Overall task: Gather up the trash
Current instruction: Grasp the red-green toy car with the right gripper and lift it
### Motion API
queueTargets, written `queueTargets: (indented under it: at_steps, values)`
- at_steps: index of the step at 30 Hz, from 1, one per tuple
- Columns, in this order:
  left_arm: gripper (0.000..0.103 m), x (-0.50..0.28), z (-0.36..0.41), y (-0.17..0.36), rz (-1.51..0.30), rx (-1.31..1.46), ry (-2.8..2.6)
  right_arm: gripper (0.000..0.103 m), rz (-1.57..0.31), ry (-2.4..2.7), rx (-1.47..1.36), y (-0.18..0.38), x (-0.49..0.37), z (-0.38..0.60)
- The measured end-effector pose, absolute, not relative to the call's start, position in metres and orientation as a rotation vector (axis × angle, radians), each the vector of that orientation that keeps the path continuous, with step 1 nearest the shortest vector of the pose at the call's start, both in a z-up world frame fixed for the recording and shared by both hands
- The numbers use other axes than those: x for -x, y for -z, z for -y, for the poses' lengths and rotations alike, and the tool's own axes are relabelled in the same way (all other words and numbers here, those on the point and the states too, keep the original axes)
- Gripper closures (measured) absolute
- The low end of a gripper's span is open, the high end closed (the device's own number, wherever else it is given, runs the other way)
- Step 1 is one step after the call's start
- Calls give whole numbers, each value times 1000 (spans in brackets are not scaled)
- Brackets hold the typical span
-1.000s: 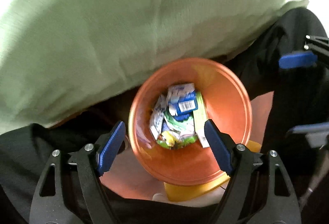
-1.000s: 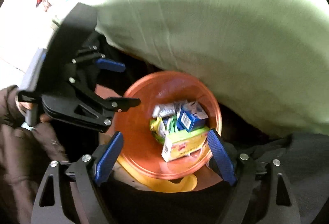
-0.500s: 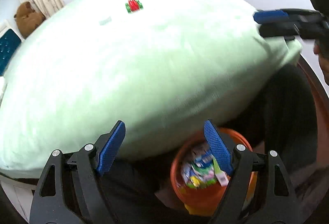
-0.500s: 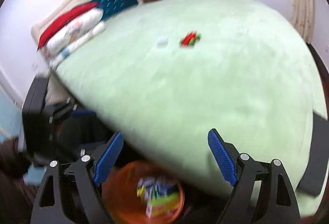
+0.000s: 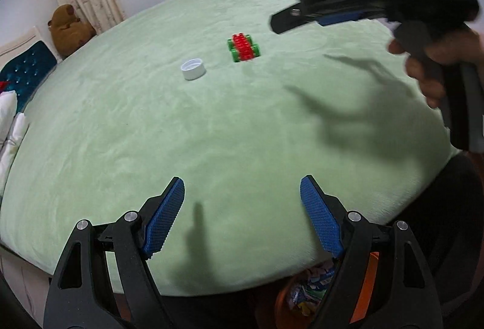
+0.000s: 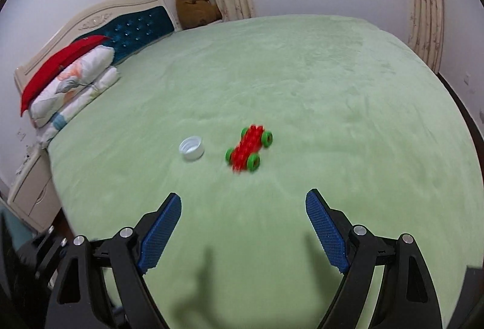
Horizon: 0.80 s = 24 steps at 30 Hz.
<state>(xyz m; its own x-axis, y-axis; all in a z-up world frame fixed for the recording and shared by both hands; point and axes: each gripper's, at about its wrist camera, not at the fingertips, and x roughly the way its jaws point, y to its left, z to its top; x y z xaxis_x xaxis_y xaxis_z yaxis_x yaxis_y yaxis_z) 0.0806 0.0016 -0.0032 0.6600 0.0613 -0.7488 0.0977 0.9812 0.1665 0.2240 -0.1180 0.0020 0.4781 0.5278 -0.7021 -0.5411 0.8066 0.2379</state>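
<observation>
Lying apart, one cap (image 6: 191, 148) (white), seemingly one toy car (image 6: 249, 148)

The left gripper (image 5: 242, 214) is low over the near edge of the green bed (image 5: 242, 129). Its two blue pads (image 5: 165, 220) are wide apart, with nothing between them. The right gripper (image 6: 243, 233) is also over the bed, further in from the near edge. Its blue pads (image 6: 325, 233) are wide apart too, and nothing sits between them. In the left camera, the right gripper shows up high on the right side, above the bed, and it looks blurry. A bare hand (image 5: 435, 63) is wrapped around its black handle. Both grippers point across the bed.
</observation>
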Motion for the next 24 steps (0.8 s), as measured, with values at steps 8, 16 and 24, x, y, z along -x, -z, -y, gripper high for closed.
queueTargets:
  at_steps: [8,16,24]
  values:
    - [26,-105,-14,6,-841,-167,-5,20,-923,-593,20,25,-277,70]
    - [26,-118,-25,6,-832,-114,-1,26,-972,-510,10,47,-316,44]
    - [26,-126,-35,2,-828,-94,-14,43,-985,-459,80,57,-320,35]
